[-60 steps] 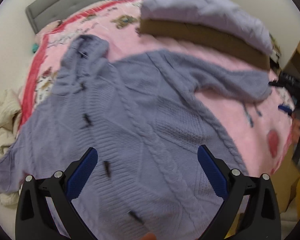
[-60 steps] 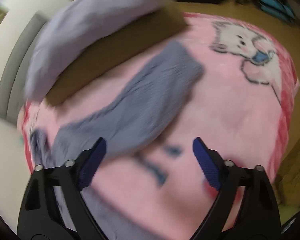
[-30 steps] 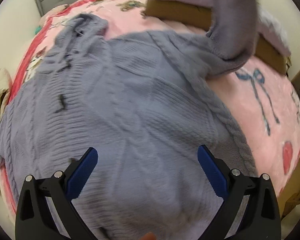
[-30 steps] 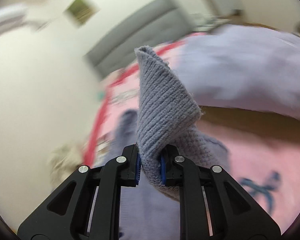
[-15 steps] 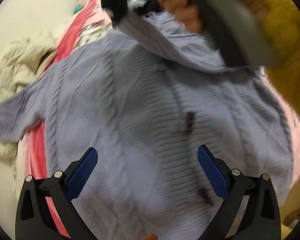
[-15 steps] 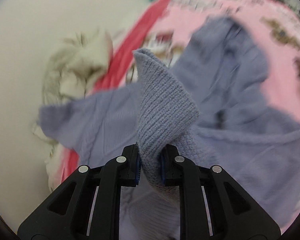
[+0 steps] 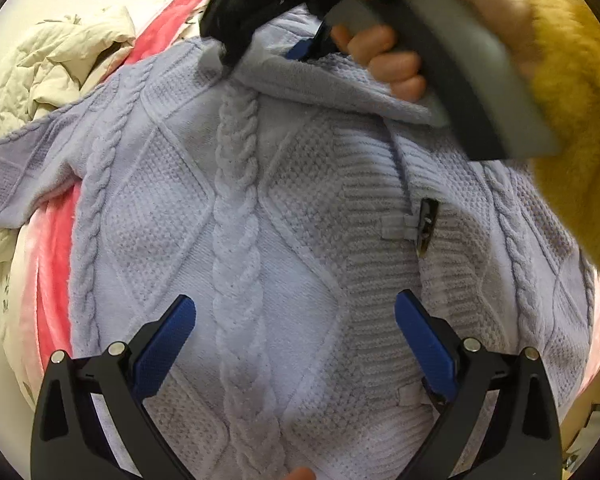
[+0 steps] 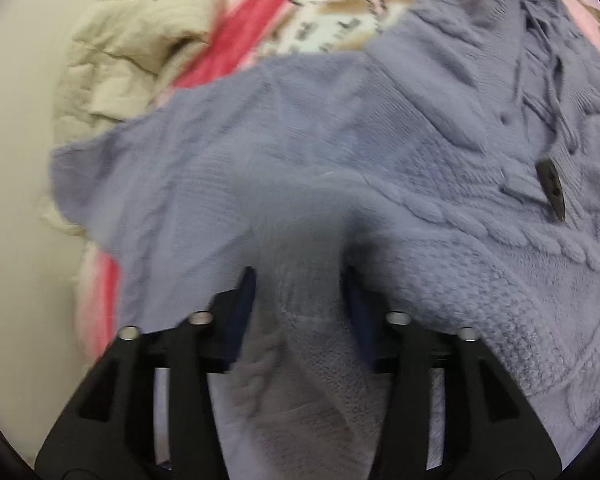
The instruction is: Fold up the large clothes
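Note:
A lavender cable-knit cardigan (image 7: 284,216) with dark toggle buttons (image 7: 426,226) lies spread on the pink bed. My left gripper (image 7: 294,332) is open and empty just above its lower body. My right gripper (image 8: 300,292) has its jaws partly apart with the sleeve cuff (image 8: 300,320) between them, laid across the cardigan's chest. In the left wrist view the right gripper (image 7: 268,8) and the hand holding it sit over the folded sleeve (image 7: 328,84). The other sleeve (image 7: 8,176) hangs off the left bed edge.
A cream quilted garment (image 7: 60,64) is bunched by the wall at the left of the bed, also in the right wrist view (image 8: 132,40). The pink and red blanket (image 7: 48,264) shows around the cardigan. The hood (image 8: 500,8) lies at the far end.
The right gripper carried the sleeve from the right side across the cardigan and lowered it onto the chest; its jaws have since loosened. The left gripper stayed open and moved closer over the body.

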Motion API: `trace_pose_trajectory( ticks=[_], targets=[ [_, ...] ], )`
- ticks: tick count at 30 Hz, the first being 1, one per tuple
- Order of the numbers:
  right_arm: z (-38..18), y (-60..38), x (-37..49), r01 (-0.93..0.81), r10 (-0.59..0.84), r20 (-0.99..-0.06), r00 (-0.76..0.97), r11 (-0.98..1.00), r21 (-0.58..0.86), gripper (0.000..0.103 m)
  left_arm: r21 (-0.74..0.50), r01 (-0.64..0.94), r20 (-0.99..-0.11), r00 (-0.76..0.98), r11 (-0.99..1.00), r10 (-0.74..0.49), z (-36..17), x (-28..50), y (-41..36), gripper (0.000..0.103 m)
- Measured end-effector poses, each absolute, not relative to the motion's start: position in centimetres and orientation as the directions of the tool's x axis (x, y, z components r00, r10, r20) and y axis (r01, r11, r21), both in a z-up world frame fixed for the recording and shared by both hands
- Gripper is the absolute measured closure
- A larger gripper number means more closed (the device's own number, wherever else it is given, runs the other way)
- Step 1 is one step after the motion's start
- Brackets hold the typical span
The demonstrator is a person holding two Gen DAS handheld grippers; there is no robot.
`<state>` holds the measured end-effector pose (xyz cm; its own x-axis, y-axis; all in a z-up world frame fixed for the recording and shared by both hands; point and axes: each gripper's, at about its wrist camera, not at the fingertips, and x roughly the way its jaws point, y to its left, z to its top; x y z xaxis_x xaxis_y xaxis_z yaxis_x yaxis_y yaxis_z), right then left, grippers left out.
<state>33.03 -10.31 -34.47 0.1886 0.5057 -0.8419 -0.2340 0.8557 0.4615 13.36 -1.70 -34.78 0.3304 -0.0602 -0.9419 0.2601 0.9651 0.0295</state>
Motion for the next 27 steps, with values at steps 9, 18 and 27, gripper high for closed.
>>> trace_pose_trajectory(
  ticks=[9, 18, 27],
  targets=[
    [-26.9, -19.2, 24.4, -0.280, 0.236, -0.853, 0.465, 0.953, 0.111, 0.033, 0.032, 0.233, -0.898, 0.434, 0.972, -0.075, -33.1, 22.1, 0.5, 0.005],
    [-33.0, -25.4, 14.3, -0.358, -0.177, -0.887, 0.427, 0.867, -0.346, 0.032, -0.239, 0.088, -0.909, 0.331, 0.967, -0.255, -35.1, 32.1, 0.0, 0.005],
    [-34.3, -26.1, 13.9, -0.274, -0.240, -0.839, 0.488, 0.871, -0.408, 0.033, -0.221, -0.088, -0.934, 0.305, 0.971, -0.185, -37.3, 32.7, 0.7, 0.047]
  ],
)
